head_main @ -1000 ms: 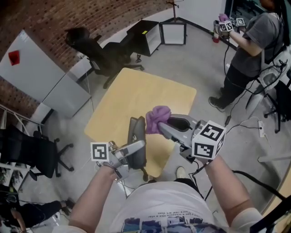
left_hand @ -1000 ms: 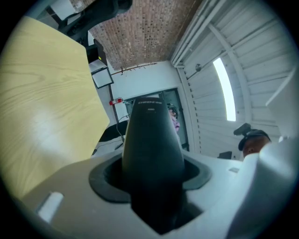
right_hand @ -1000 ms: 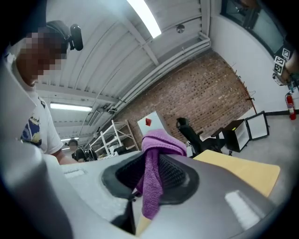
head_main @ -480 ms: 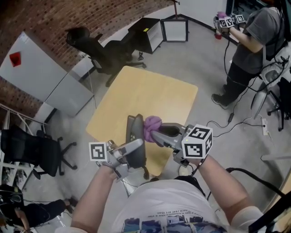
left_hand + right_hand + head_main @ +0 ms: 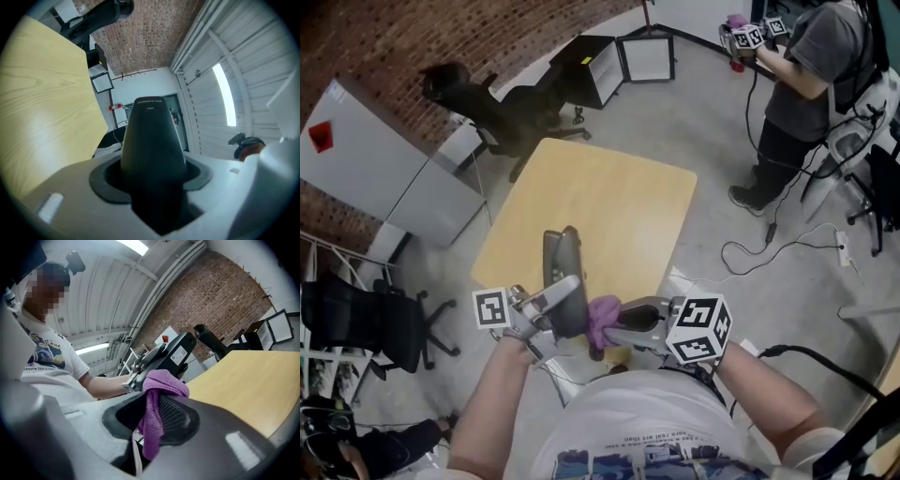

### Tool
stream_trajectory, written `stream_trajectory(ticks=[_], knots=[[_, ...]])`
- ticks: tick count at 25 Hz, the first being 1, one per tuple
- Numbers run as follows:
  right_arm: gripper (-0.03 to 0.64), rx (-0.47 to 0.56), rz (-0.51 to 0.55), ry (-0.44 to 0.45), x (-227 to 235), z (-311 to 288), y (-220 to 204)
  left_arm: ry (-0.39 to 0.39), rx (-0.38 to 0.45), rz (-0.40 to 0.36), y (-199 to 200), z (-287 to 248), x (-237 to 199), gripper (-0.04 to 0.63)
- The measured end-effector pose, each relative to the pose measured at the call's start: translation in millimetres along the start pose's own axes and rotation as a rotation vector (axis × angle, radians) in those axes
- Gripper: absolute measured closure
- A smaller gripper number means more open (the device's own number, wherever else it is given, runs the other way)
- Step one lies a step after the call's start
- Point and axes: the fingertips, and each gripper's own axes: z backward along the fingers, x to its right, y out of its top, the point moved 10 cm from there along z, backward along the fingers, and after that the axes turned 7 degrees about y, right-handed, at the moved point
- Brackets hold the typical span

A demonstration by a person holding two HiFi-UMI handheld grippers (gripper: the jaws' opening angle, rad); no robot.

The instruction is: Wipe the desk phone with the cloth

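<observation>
Above the near edge of the pale wooden table (image 5: 609, 202), the black desk phone (image 5: 559, 272) is held up off the surface, standing on end. The left gripper (image 5: 553, 302) carries it, its jaws set fairly wide and clamping the phone's body from both sides. Just right of it, the right gripper (image 5: 617, 326) has its jaws closed on a bunched purple cloth (image 5: 602, 319), which touches the phone's near, lower part.

I judge the phone rigid, moderately heavy and smooth-cased (so liable to slip or twist under a hard rub). A firm hold across its sides, as here, seems the right place to grip it. The cloth looks soft, light and limp, best pinched by a fold with a wad left free for wiping.

Count: one phone, one cloth, two grippers, one table.
</observation>
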Motion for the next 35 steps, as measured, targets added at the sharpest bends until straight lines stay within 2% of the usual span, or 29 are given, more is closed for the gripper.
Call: stream_trajectory(ticks=[3,8,12,16,27,31,35], knots=[[0.526,0.016,0.027,-0.027,2,12,11,-0.001,-0.021,-0.004,1,-6,4,0.305],[0.526,0.167,0.075,-0.17,27,37,57,0.01,-0.06,-0.008,-7,-14,3,0.305],[0.526,0.248,0.067,-0.216,45,44,77,0.011,-0.078,-0.009,-12,-20,2,0.305],[0.526,0.249,0.035,-0.182,44,38,70,0.034,-0.073,-0.009,-11,-21,-2,0.305],[0.526,0.089,-0.053,-0.072,13,16,6,0.066,-0.036,0.003,3,-19,-8,0.305],[0.526,0.023,-0.012,-0.054,-4,26,-1,0.073,-0.038,0.008,6,-23,-11,0.305],[0.526,0.099,0.099,-0.042,-30,33,33,0.079,-0.044,0.018,5,-26,-15,0.305]])
